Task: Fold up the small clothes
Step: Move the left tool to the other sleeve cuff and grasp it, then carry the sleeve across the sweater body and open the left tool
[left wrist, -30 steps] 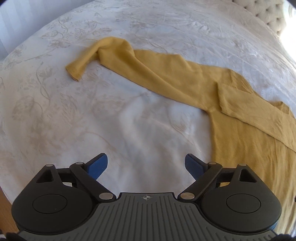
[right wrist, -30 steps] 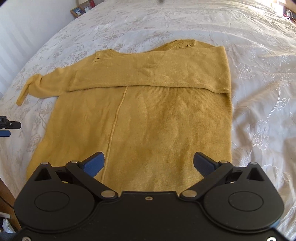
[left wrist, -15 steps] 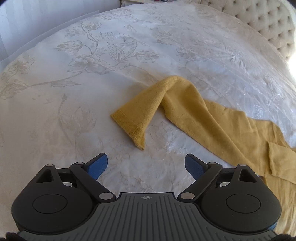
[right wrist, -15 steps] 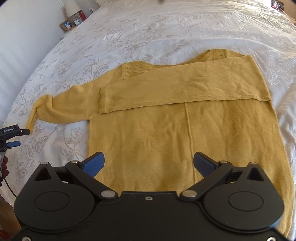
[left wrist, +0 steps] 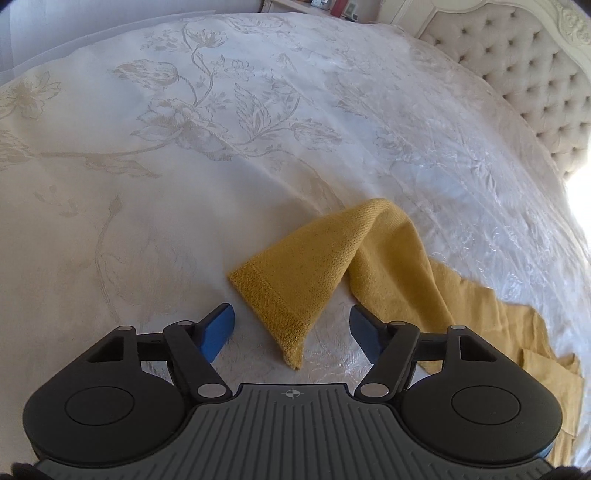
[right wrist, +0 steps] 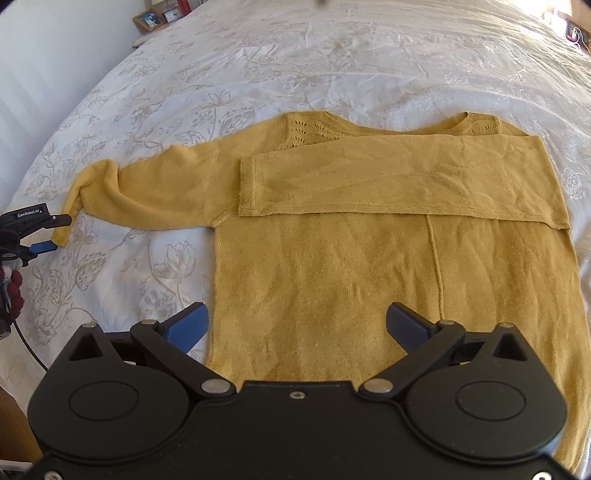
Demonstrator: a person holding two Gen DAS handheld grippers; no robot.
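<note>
A white bedspread [left wrist: 184, 221] covers the whole bed, woven with a pale pattern of flowers, leaves and winding stems, and it lies slightly creased, with sunlight glaring on its far right side. At the head stands a cream headboard [left wrist: 524, 81] — padded, buttoned in a diamond grid, with a carved frame along its top edge. On a wooden shelf [right wrist: 138, 41] past the far left corner of the bed stand a framed photo [right wrist: 149, 19] and a few small items beside it — too small to make out.
</note>
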